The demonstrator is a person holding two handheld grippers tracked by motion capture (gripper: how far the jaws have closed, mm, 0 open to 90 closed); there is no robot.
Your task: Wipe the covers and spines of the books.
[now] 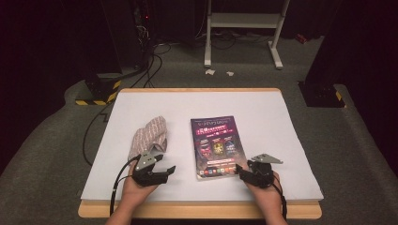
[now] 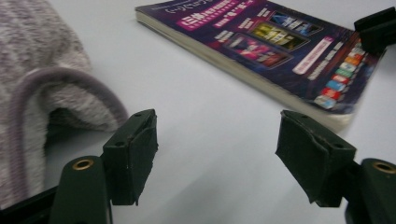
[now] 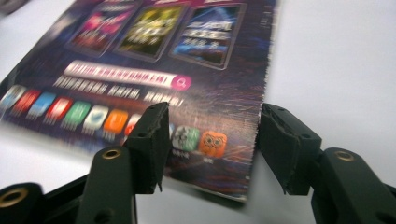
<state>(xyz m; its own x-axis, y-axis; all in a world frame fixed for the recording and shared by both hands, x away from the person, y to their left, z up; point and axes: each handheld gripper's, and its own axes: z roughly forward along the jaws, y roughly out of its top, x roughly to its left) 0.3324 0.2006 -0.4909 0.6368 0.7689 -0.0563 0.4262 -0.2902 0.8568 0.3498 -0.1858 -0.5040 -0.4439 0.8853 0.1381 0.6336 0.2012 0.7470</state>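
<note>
books: 1 [image 1: 216, 146] | slippers: 1 [image 1: 150, 134] | tables: 1 [image 1: 263, 108] | grippers: 2, left gripper [image 1: 165, 165], right gripper [image 1: 243, 169]

Left hand-held gripper [image 1: 164, 165] and right hand-held gripper [image 1: 244, 169] both gape, held low.

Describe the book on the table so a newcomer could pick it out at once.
Start at the white table top with its wooden rim. Near its middle, right of the knitted grey-pink cloth, lies the book, flat and closed. It alone has a glossy purple cover with three small pictures and a row of coloured icons along its near edge, where the right tongs reach its corner.
</note>
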